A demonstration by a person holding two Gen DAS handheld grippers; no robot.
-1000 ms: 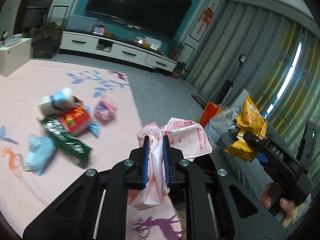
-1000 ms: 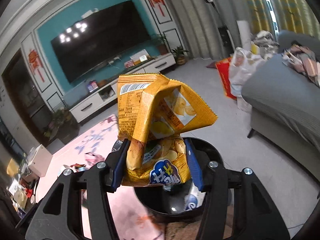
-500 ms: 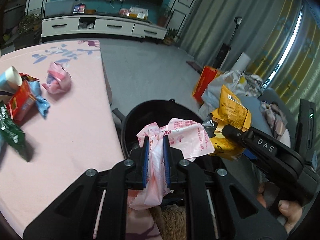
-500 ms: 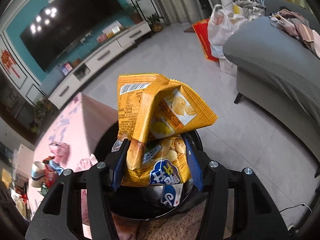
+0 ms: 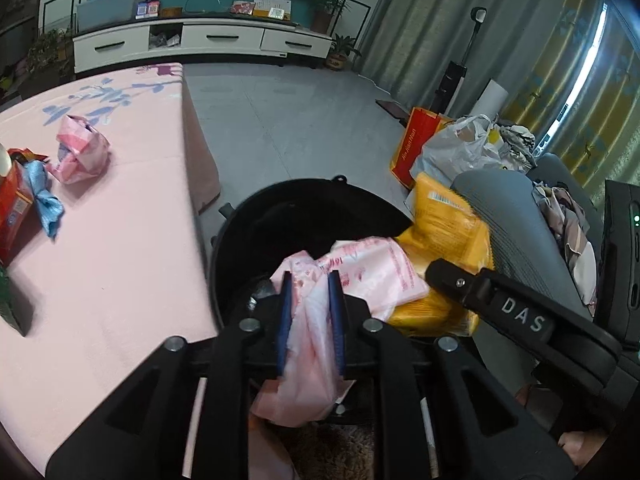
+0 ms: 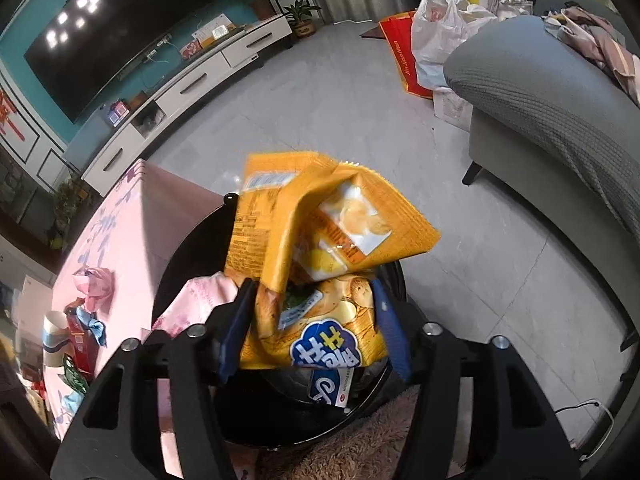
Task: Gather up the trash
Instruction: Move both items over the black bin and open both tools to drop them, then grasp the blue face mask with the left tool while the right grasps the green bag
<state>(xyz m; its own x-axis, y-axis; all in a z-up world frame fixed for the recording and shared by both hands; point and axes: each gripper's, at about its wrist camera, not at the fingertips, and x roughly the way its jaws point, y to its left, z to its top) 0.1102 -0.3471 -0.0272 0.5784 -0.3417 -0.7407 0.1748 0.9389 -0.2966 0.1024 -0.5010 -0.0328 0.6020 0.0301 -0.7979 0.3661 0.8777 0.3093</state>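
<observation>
My left gripper [image 5: 311, 280] is shut on a crumpled pink plastic bag [image 5: 360, 276] and holds it over the open black trash bin [image 5: 280, 216]. My right gripper [image 6: 314, 292] has spread its fingers; the yellow chip bag [image 6: 316, 248] sits loose between them, blurred, above the same bin [image 6: 180, 264]. The chip bag [image 5: 444, 232] and the right gripper's arm [image 5: 516, 316] show to the right in the left wrist view. The pink bag [image 6: 196, 300] shows at the left finger in the right wrist view.
A pink-clothed table [image 5: 120, 240] left of the bin carries more trash: a pink bag [image 5: 78, 152], a blue wrapper [image 5: 44, 196], a red box [image 5: 12, 200]. A grey sofa [image 6: 560, 120] stands right. Bags [image 5: 448, 148] sit on the floor beyond. Wrappers [image 6: 332, 388] lie in the bin.
Both grippers tipped down over the bin. The right fingers widened and the chip bag slipped and blurs with motion. The left gripper still holds the pink bag.
</observation>
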